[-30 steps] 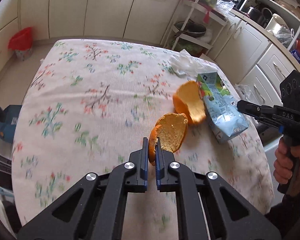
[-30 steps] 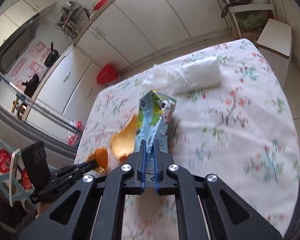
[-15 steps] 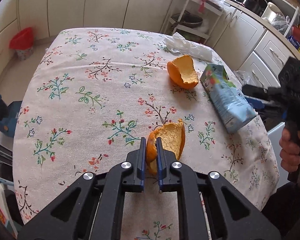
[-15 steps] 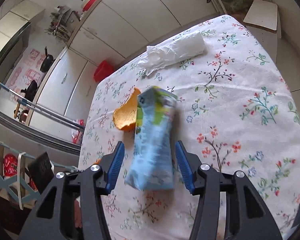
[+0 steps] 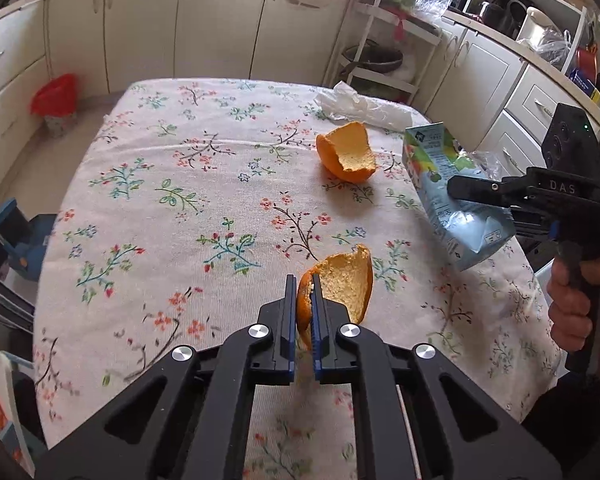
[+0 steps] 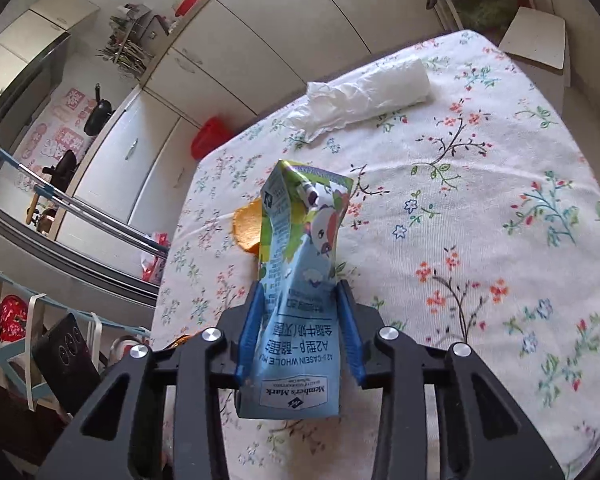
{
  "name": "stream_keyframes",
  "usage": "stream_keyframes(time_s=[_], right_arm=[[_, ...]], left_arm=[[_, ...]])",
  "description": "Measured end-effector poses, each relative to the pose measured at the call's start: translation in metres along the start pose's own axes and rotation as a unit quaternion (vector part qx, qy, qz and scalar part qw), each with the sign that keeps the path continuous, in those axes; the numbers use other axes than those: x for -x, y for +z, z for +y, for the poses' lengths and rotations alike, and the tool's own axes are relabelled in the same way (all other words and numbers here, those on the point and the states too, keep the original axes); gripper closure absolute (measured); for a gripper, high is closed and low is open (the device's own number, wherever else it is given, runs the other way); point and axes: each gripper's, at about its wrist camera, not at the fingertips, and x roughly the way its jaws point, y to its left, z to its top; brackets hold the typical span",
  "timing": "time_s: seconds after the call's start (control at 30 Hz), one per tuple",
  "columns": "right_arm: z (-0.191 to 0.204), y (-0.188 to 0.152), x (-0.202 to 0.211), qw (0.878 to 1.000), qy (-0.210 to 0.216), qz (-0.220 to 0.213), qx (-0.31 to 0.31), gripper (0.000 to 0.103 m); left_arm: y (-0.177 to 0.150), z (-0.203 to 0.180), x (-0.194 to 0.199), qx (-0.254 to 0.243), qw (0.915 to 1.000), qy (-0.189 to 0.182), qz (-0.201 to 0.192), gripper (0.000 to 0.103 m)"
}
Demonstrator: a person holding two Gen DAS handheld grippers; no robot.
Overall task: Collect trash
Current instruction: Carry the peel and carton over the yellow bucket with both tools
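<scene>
Since a second ago, the left gripper has pulled its orange peel away from the other peel, which stays on the table. The right gripper let the milk carton go, and now its jaws are closing on it again.

The left jaws are almost shut and pinch the thin edge of the peel. The blue pads of the right gripper touch both sides of the carton, which lies near the table's right edge.

To do this step well, I think the right gripper should squeeze the carton gently in its middle, so it does not slip out.

The carton is soft, shiny card, squashed and bent at the top. Each peel is curved like a little bowl, bright orange outside and pale and bumpy inside. A crinkly white bag lies at the far end. The tablecloth has small flowers.
</scene>
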Motion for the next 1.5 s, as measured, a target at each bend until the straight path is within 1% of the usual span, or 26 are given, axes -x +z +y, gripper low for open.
stream_keyframes(time_s=[0.1,0.23,0.43,0.57,0.77,0.93,1.07,1.2,1.33,1.4,1.47,1.5], right_arm=[[0.007,-0.015,0.017,1.000,0.018,-0.015,-0.005,0.066],[0.022,-0.044,0.034,0.999,0.040,-0.024,-0.002,0.066],[0.054,-0.107,0.061,0.997,0.050,-0.047,0.046,0.066],[0.058,-0.145,0.078,0.995,0.055,-0.056,0.066,0.066],[0.068,-0.188,0.098,0.992,0.058,-0.068,0.085,0.066],[0.071,-0.218,0.106,0.993,0.052,-0.060,0.088,0.066],[0.076,-0.243,0.110,0.993,0.037,-0.048,0.102,0.066],[0.074,-0.266,0.103,0.995,0.014,-0.020,0.101,0.066],[0.066,-0.286,0.087,0.996,-0.020,0.024,0.089,0.066],[0.062,-0.293,0.076,0.995,-0.037,0.045,0.086,0.065],[0.060,-0.297,0.062,0.991,-0.060,0.072,0.090,0.064],[0.058,-0.298,0.057,0.990,-0.074,0.077,0.092,0.060]], left_arm=[[-0.010,-0.011,0.024,-0.007,0.9998,0.011,-0.017,0.097],[-0.029,-0.026,0.058,-0.018,0.9989,0.027,-0.035,0.097],[-0.058,-0.041,0.106,-0.029,0.9973,0.042,-0.053,0.097],[-0.076,-0.052,0.133,-0.039,0.9964,0.044,-0.061,0.097],[-0.101,-0.068,0.160,-0.049,0.9955,0.042,-0.069,0.097],[-0.121,-0.079,0.178,-0.059,0.9948,0.040,-0.073,0.097],[-0.140,-0.086,0.187,-0.064,0.9949,0.038,-0.068,0.097],[-0.164,-0.090,0.189,-0.065,0.9960,0.035,-0.051,0.097],[-0.193,-0.089,0.177,-0.058,0.9977,0.030,-0.014,0.097],[-0.210,-0.088,0.161,-0.052,0.9981,0.025,0.020,0.097],[-0.230,-0.085,0.139,-0.042,0.9969,0.020,0.063,0.097],[-0.237,-0.084,0.130,-0.036,0.9956,0.016,0.085,0.097]])
